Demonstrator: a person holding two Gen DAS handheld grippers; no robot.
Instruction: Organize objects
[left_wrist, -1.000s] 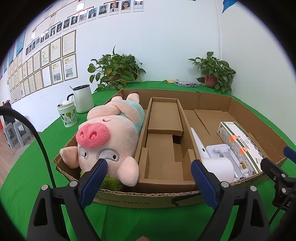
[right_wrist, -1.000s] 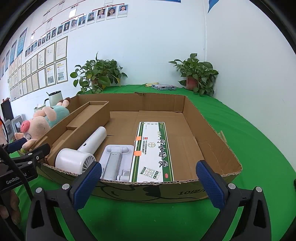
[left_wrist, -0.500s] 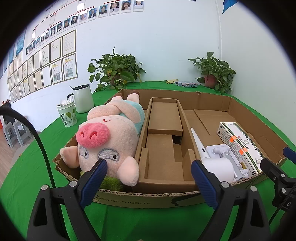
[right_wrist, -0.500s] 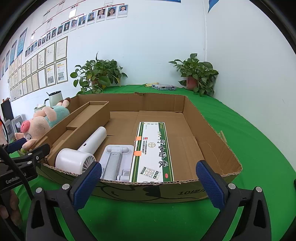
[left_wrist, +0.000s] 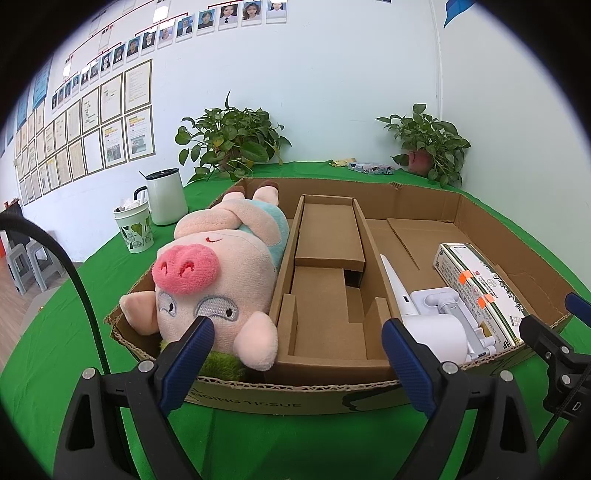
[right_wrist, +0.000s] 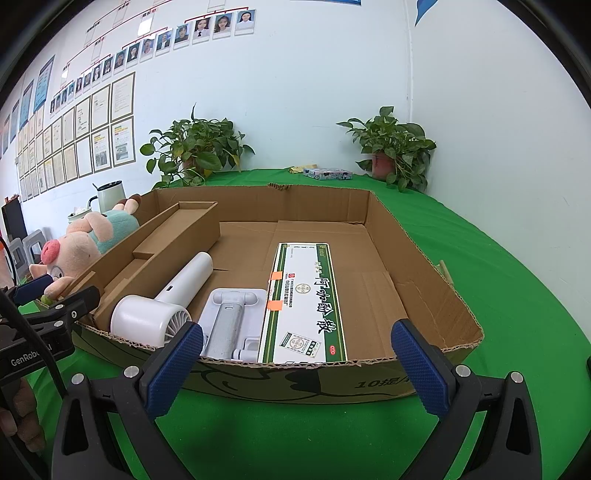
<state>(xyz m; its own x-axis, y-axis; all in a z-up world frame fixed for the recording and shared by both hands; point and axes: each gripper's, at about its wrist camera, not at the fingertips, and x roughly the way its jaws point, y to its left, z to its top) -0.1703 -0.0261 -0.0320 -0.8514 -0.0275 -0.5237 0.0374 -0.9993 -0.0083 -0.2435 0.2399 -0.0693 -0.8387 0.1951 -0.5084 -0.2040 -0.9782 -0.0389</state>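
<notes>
A shallow cardboard box (left_wrist: 424, 199) (right_wrist: 424, 258) lies on the green table. A pink plush pig (left_wrist: 218, 269) (right_wrist: 85, 240) fills its left compartment, on its back. A cardboard insert (left_wrist: 328, 277) (right_wrist: 173, 236) sits beside it. To the right lie a white handheld fan (right_wrist: 162, 306) (left_wrist: 432, 328), a white stand (right_wrist: 232, 317) and a green-and-white carton (right_wrist: 306, 299) (left_wrist: 480, 288). My left gripper (left_wrist: 297, 354) hovers open before the box's near wall, nothing between its blue pads. My right gripper (right_wrist: 295, 362) is open too, in front of the carton.
A white kettle (left_wrist: 164, 197) and a leaf-patterned cup (left_wrist: 135, 230) stand left of the box. Two potted plants (left_wrist: 229, 144) (right_wrist: 395, 151) and a small flat packet (right_wrist: 327, 172) sit near the back wall. Green cloth (right_wrist: 517, 280) stretches right of the box.
</notes>
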